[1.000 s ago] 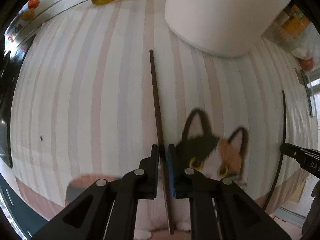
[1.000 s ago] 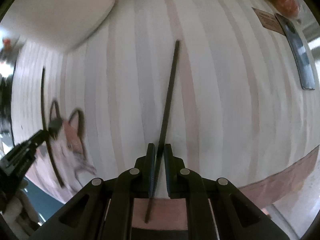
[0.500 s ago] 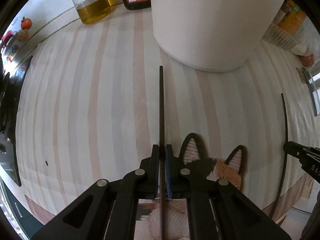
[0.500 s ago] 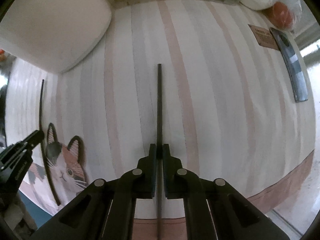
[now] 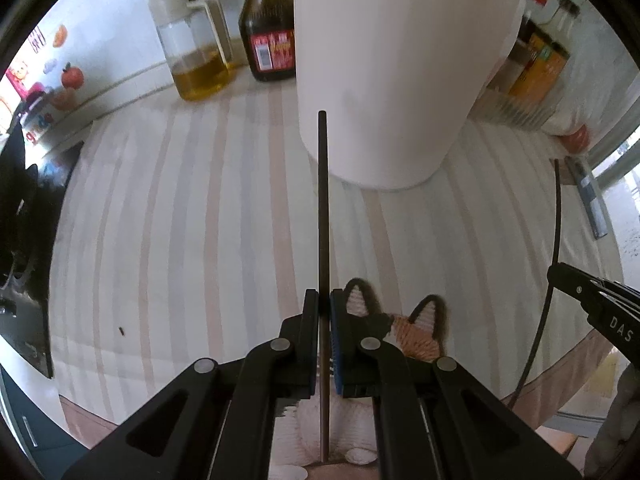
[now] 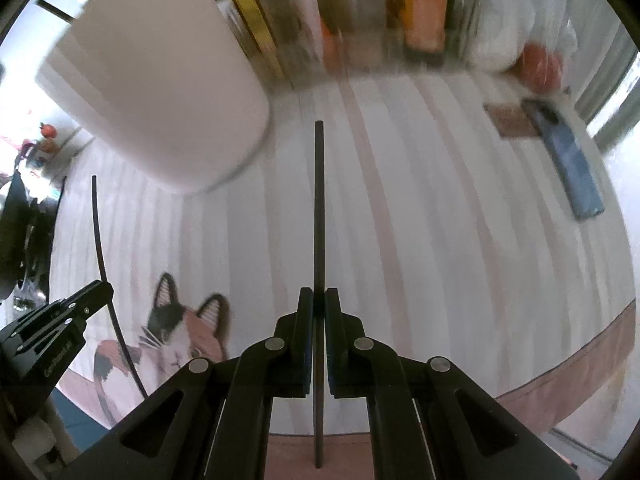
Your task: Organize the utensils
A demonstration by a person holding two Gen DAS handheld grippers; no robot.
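Chopsticks — one (image 5: 323, 216) clamped in left gripper (image 5: 324, 300), another (image 6: 319, 216) in right gripper (image 6: 319, 298).

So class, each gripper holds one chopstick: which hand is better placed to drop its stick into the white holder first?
Left, probably. The left gripper aims its chopstick straight at the white holder; the right gripper sees it off to the left of its chopstick.

— What's on the table (image 5: 224, 216) there?

— A striped cloth (image 6: 440, 240) in pale pink and grey covers it, with a calico cat (image 6: 180, 332) printed near the front edge; a tall white container (image 5: 384, 80) stands on it towards the back.

— And behind that?

— An oil jug (image 5: 196, 52) and a dark sauce bottle (image 5: 270, 28) side by side; at the right, a blue flat thing (image 6: 568, 164) beside a small brown card (image 6: 510, 122)
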